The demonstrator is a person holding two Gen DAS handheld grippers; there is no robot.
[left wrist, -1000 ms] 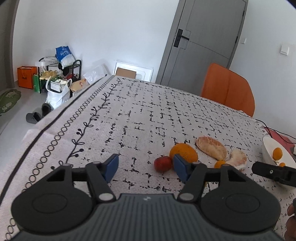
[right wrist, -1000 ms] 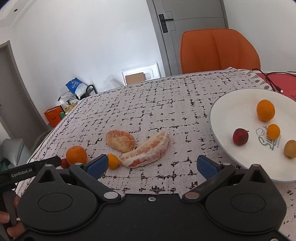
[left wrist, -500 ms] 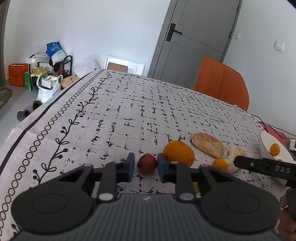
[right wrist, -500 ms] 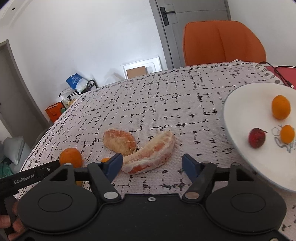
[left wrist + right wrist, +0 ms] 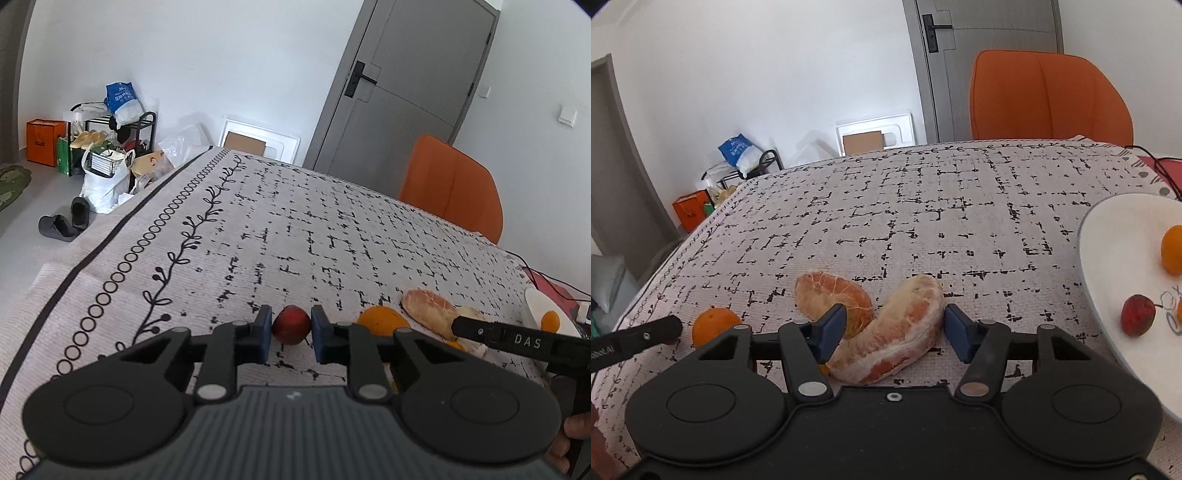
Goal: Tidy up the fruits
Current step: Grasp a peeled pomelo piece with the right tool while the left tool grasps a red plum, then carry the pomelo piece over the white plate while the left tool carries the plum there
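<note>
The white plate [image 5: 1108, 258], at three o'clock in the right wrist view, holds an orange [image 5: 1172, 250] and a small red fruit [image 5: 1137, 314]. The left gripper [image 5: 291, 334] is clamped on a smooth, dark red plum [image 5: 291, 325] over the patterned tablecloth [image 5: 295, 229]. The right gripper [image 5: 894, 330] sits half open around a peeled pomelo wedge [image 5: 897, 336], pale pith over pink flesh, pads not pressing. A second pomelo wedge [image 5: 833, 295] lies at its eleven o'clock.
</note>
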